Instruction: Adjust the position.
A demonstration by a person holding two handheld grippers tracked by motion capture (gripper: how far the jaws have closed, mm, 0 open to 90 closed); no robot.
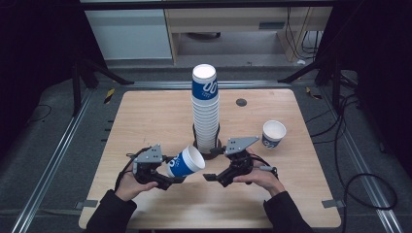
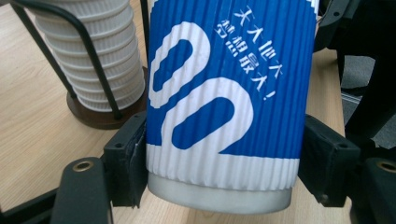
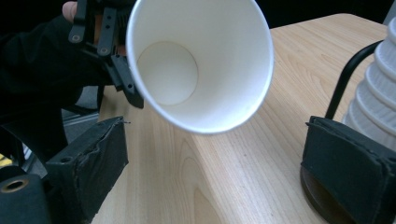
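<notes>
My left gripper (image 1: 171,174) is shut on a blue and white ribbed paper cup (image 1: 186,163), which it holds near the base, tilted with the mouth towards the right. In the left gripper view both pads (image 2: 127,163) press the cup's (image 2: 224,107) sides. My right gripper (image 1: 208,177) stands open just right of the cup's mouth. In the right gripper view nothing lies between its pads (image 3: 95,161), and the cup's white inside (image 3: 201,65) faces the camera a little ahead. A tall stack of the same cups (image 1: 205,114) rises from a holder (image 1: 210,154) behind both grippers.
A single upright cup (image 1: 273,133) stands on the wooden table (image 1: 145,116) at the right. A small dark disc (image 1: 241,102) lies near the far edge. The holder's black wire frame (image 2: 93,65) and round base are close to the left gripper.
</notes>
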